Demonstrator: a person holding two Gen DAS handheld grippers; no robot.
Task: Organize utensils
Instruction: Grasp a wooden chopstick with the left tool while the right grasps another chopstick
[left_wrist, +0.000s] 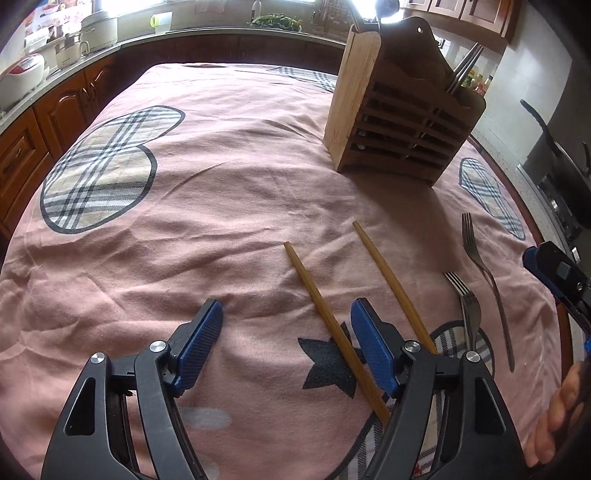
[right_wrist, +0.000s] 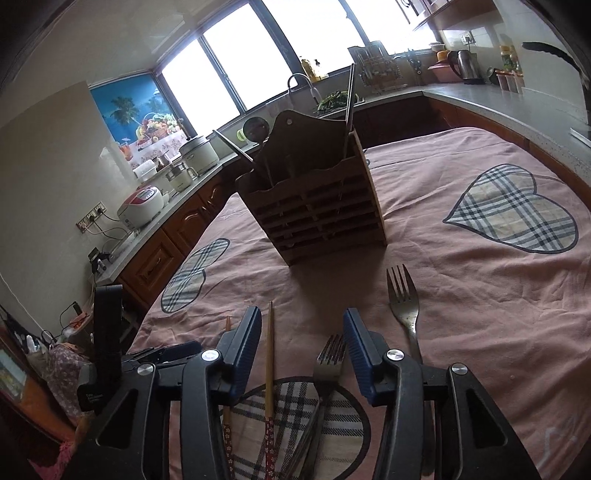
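A wooden slatted utensil holder (left_wrist: 399, 122) stands on the pink tablecloth (left_wrist: 229, 192) and holds some metal utensils; it also shows in the right wrist view (right_wrist: 314, 206). Two wooden chopsticks (left_wrist: 325, 310) (left_wrist: 391, 280) lie on the cloth, one between my left gripper's fingers. Two metal forks (left_wrist: 469, 306) (left_wrist: 487, 273) lie to their right. My left gripper (left_wrist: 286, 317) is open and empty. My right gripper (right_wrist: 301, 328) is open just above the cloth, with a chopstick (right_wrist: 270, 362) and a fork (right_wrist: 328, 358) between its fingers. The other fork (right_wrist: 404, 306) lies right of it.
Kitchen counters (right_wrist: 491, 107) with wooden cabinets (left_wrist: 55, 110) surround the table. Rice cookers and pots (right_wrist: 147, 199) stand on the left counter, a kettle (right_wrist: 465, 64) at the back right. The right gripper's edge shows in the left wrist view (left_wrist: 554, 273).
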